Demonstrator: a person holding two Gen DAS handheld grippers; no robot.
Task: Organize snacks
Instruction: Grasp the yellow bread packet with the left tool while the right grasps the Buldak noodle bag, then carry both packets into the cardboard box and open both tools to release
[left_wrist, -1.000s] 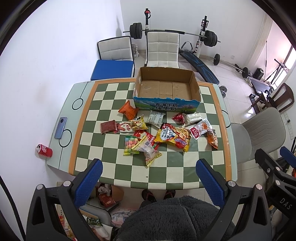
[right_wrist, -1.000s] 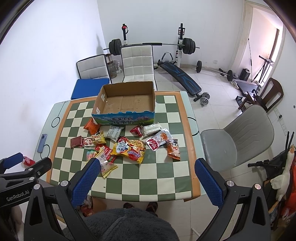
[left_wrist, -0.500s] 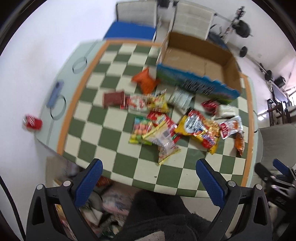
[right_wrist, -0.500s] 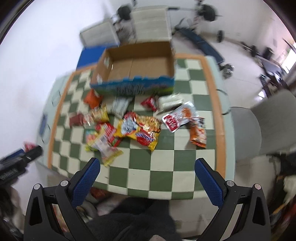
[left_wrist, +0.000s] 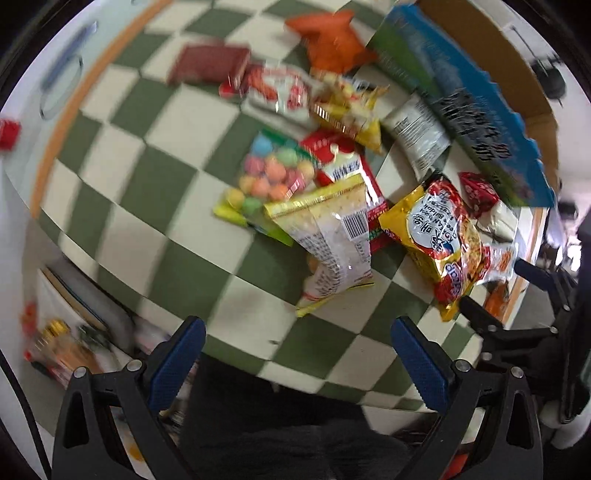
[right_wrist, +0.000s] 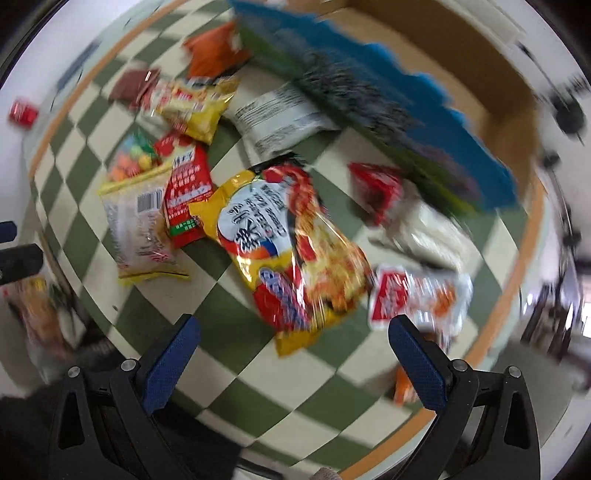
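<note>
Several snack packets lie loose on a green-and-cream checkered table (left_wrist: 177, 177). In the left wrist view a clear cracker pack with gold trim (left_wrist: 332, 236) lies just ahead of my open left gripper (left_wrist: 295, 354); beside it are a bag of coloured candy balls (left_wrist: 269, 173) and a yellow noodle bag (left_wrist: 436, 240). In the right wrist view that yellow noodle bag (right_wrist: 288, 243) lies just ahead of my open right gripper (right_wrist: 291, 354), with a red-and-white packet (right_wrist: 417, 295) to its right. The open cardboard box with a blue front (right_wrist: 406, 110) stands behind the snacks. Both grippers hold nothing.
A red can (left_wrist: 7, 134) and a phone (left_wrist: 70, 51) lie near the table's left edge. Clutter (left_wrist: 62, 350) sits on the floor under the near-left corner. My right gripper's black frame (left_wrist: 517, 332) shows at the right of the left wrist view.
Both grippers have dropped down and forward toward the table, so the snacks now fill the views; the motion blurs both images. Both stay open and nothing has been picked up.
</note>
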